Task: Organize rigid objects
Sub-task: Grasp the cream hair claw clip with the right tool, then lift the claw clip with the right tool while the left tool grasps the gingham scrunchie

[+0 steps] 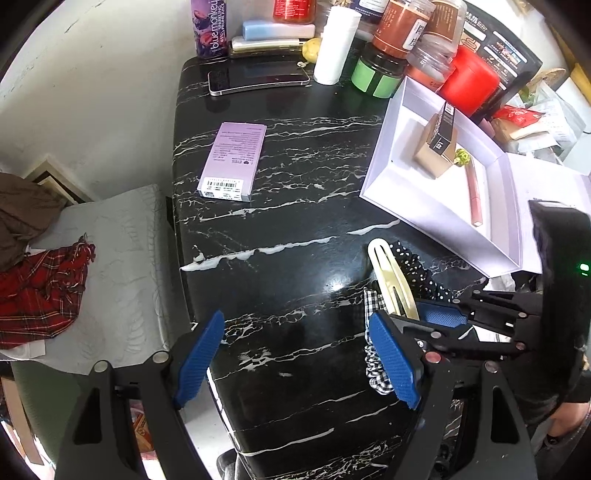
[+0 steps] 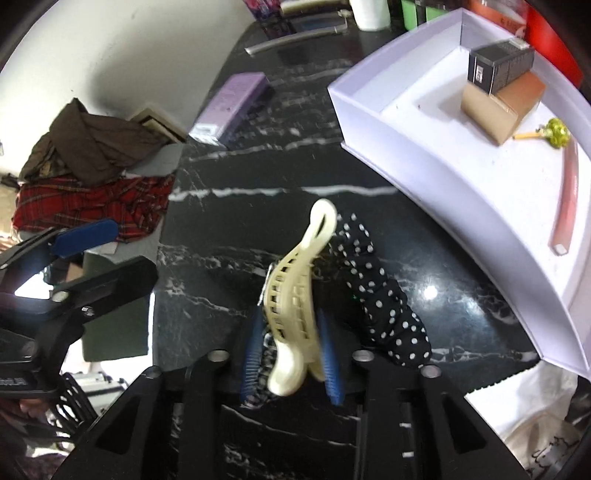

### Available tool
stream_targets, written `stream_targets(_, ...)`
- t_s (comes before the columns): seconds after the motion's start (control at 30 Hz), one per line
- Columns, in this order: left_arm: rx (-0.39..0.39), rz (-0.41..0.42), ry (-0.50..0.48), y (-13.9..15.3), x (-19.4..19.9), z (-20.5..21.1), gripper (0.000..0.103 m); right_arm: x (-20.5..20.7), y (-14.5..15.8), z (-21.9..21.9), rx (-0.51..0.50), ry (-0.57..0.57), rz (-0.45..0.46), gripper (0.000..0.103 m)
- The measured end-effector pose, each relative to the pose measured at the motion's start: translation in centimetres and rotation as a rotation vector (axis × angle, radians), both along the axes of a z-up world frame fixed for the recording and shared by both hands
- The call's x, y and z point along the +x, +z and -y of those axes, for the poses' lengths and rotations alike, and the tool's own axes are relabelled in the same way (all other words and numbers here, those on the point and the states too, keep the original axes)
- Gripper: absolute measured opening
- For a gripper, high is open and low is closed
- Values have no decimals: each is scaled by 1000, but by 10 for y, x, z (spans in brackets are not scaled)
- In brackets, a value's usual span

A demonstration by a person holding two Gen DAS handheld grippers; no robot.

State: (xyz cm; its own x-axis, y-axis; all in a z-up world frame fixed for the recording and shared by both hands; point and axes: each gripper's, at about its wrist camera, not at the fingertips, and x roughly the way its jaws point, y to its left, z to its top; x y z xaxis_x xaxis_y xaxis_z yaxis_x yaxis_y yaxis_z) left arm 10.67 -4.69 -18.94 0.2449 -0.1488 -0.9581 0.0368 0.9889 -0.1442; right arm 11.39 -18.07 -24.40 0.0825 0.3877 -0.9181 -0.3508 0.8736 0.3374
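Note:
My right gripper (image 2: pixel 291 354) is shut on a cream hair claw clip (image 2: pixel 295 295), held above the black marble table (image 2: pixel 229 258); the clip also shows in the left wrist view (image 1: pixel 391 280). A black polka-dot scrunchie (image 2: pixel 376 291) and a checkered scrunchie (image 1: pixel 373 365) lie under it. The white tray (image 2: pixel 424 177) to the right holds a brown box (image 2: pixel 498 107), a black box (image 2: pixel 498 66), a pink tube (image 2: pixel 567 206) and a yellow-green pin (image 2: pixel 556 131). My left gripper (image 1: pixel 295 362) is open and empty over the table's near edge. A lilac box (image 1: pixel 232 162) lies ahead of it.
A phone (image 1: pixel 258 79), a purple can (image 1: pixel 208 27), a white roll (image 1: pixel 336 44), jars (image 1: pixel 399 26) and a red box (image 1: pixel 469 79) crowd the far edge. A grey seat (image 1: pixel 122 266) with red plaid cloth (image 1: pixel 40 291) is left of the table.

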Motion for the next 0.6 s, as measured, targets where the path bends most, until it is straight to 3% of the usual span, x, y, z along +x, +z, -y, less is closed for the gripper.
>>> stream_targets(0.27, -25, -21, -40, -10, -2, 15, 81, -16, 28, -3, -35, 66, 81, 24)
stream_targets(0.6, -107, -49, -153, -26, -11, 49, 81, -37, 31, 25, -104, 31, 60, 24)
